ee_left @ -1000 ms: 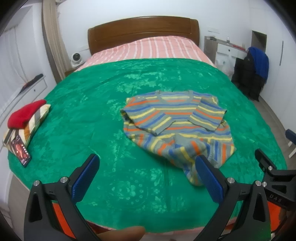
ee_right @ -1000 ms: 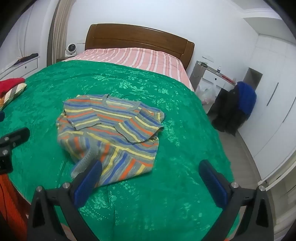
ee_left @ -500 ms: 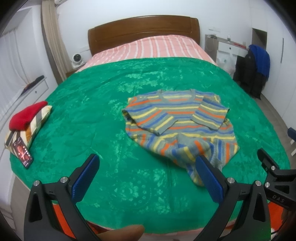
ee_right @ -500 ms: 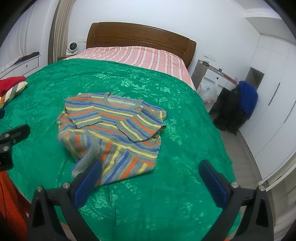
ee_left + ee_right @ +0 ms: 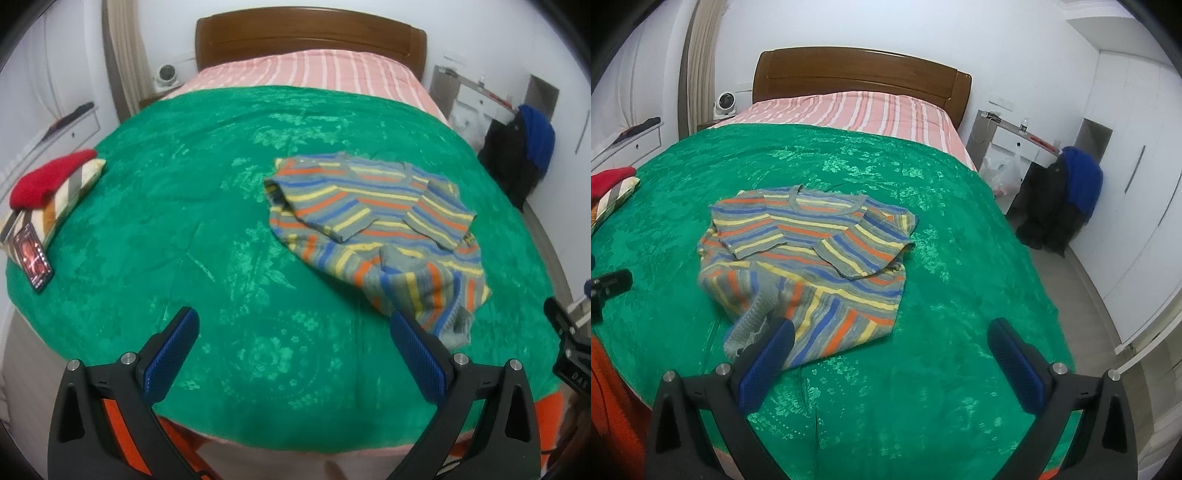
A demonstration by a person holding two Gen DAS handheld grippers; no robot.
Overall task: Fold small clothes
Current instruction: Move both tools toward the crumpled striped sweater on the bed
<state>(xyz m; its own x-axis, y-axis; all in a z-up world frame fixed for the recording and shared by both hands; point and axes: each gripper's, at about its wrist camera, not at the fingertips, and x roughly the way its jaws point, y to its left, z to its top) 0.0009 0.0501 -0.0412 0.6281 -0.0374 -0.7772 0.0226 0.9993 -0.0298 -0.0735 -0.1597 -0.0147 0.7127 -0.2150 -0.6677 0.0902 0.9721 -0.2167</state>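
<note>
A small striped sweater (image 5: pixel 373 218), grey with orange, blue and yellow bands, lies on the green bedspread (image 5: pixel 192 229) with both sleeves folded over its front and its hem rumpled toward me. It also shows in the right wrist view (image 5: pixel 812 254). My left gripper (image 5: pixel 295 350) is open and empty above the bed's near edge, left of the sweater's hem. My right gripper (image 5: pixel 892 360) is open and empty, its left finger (image 5: pixel 764 365) just in front of the hem.
A folded stack with a red garment (image 5: pixel 48 181) and a phone (image 5: pixel 33 258) lie at the bed's left edge. A wooden headboard (image 5: pixel 310 40) is at the back. A chair with dark and blue clothes (image 5: pixel 1067 192) stands right of the bed.
Both grippers have shifted a little, so the sweater sits further right in the left view and higher in the right view. The sweater itself has not moved. Both grippers stay open.
</note>
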